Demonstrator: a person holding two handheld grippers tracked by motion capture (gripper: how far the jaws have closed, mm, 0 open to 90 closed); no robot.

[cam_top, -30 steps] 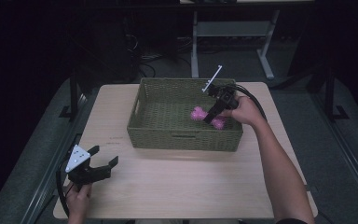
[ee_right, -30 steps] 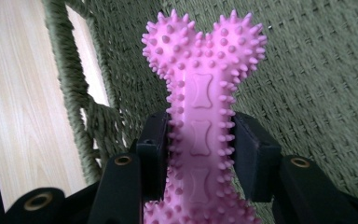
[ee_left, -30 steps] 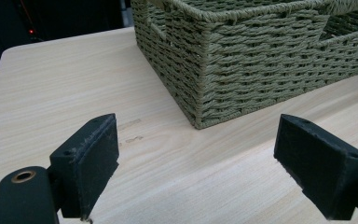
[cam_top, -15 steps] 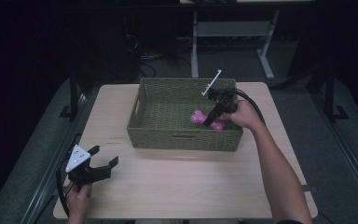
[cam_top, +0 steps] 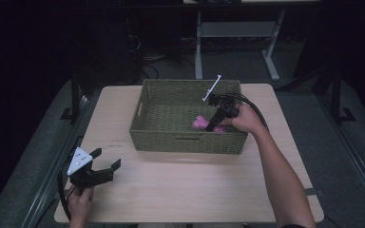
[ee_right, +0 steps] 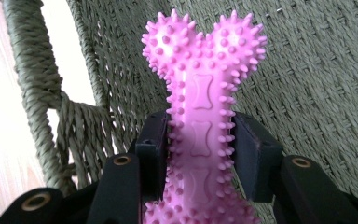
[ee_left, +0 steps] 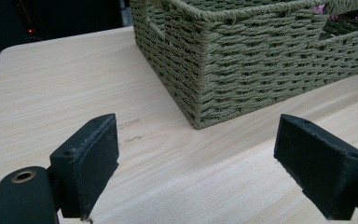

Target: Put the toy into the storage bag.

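Since the earlier high view the right gripper (cam_top: 212,124) has sunk a little deeper into the basket (cam_top: 185,142), carrying the pink toy down toward the woven floor; the left gripper (cam_top: 105,165) has kept its place at the near left of the table (cam_top: 209,190).

The right gripper's jaws are clamped on the shaft of the pink spiky bone toy (ee_right: 203,126), pads pressing on both sides, the knobbed end rising past them in the right gripper view. Just beyond it lie the basket's inner wall and floor, with the handle slot at the left of that view. In the high view the toy (cam_top: 200,123) sits low in the near right part of the basket, beside the near wall.

The step looks like setting the toy down inside. To do it well, bring the toy to rest on the floor before letting go, open the jaws wide enough to clear the spikes, then lift straight up, clear of the rim.

The left gripper's jaws stand wide apart with nothing between them, facing the basket's near left corner (ee_left: 200,93).
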